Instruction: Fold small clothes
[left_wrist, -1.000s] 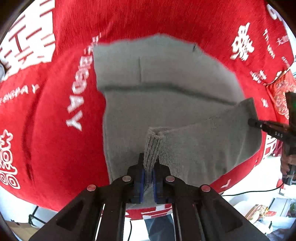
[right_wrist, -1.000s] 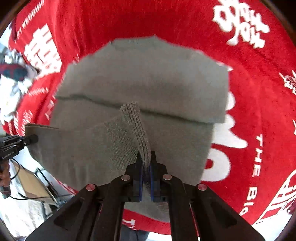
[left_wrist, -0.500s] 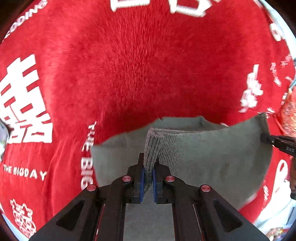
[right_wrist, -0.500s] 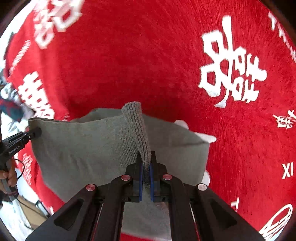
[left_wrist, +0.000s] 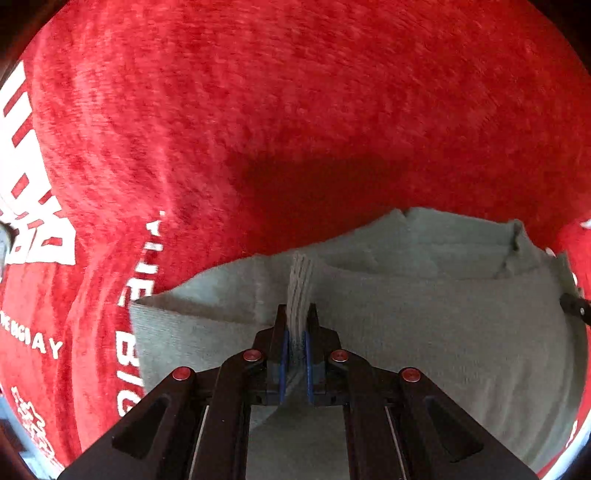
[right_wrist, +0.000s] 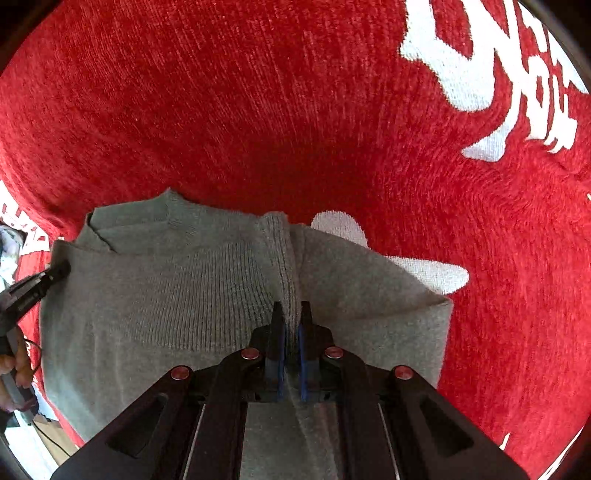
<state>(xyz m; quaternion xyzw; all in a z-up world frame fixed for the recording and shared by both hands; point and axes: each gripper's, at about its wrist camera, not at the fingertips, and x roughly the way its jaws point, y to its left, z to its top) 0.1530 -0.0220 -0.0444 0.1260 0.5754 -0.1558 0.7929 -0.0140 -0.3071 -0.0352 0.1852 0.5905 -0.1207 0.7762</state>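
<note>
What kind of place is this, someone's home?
Probably a home, though little beyond the work surface shows. A plush red blanket with white wedding-style lettering covers the surface, and a small grey sweater is being folded on it. At the far left edge there is some clutter and a cable, too blurred to identify.

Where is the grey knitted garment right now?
The grey garment lies on the red printed cloth, low in both wrist views, its ribbed hem pinched by the left gripper and the right gripper.
</note>
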